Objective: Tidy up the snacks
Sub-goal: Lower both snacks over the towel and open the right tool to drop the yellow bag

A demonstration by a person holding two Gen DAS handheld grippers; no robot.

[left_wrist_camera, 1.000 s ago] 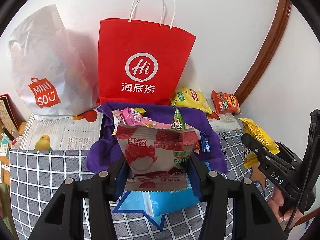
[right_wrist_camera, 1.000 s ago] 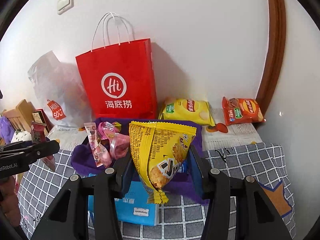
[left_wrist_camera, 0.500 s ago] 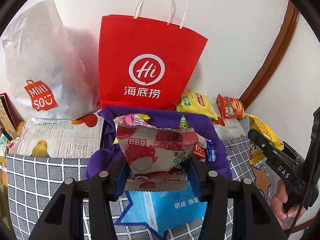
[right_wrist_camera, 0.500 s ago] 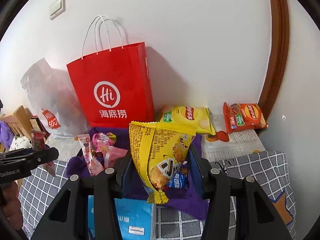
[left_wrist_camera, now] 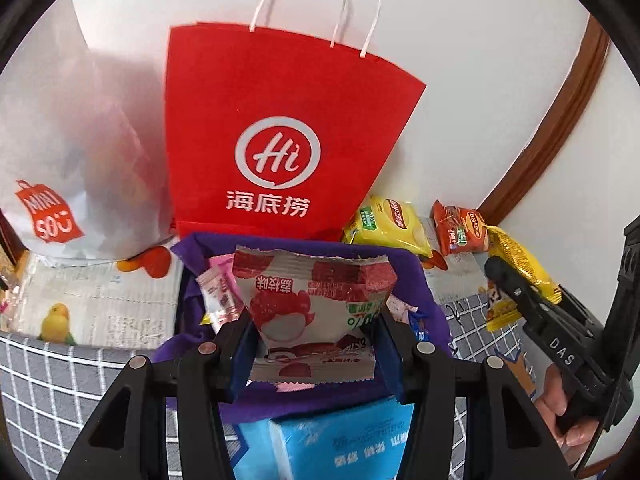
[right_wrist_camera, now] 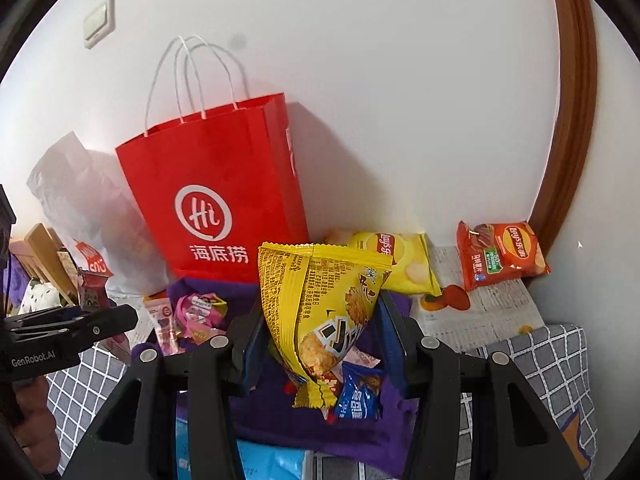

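My left gripper is shut on a red-and-white lychee snack packet and holds it above the purple cloth bin. My right gripper is shut on a yellow snack bag over the same purple bin. The bin holds pink packets and a blue packet. The right gripper with its yellow bag shows at the right of the left wrist view. The left gripper shows at the left of the right wrist view.
A red paper bag and a white Miniso bag stand against the wall behind the bin. A yellow chip bag and an orange chip bag lie at the back right. A blue box sits in front of the bin.
Both grippers have moved forward toward the purple bin and the red bag, each still holding its packet. The bin and bags appear larger and closer now.
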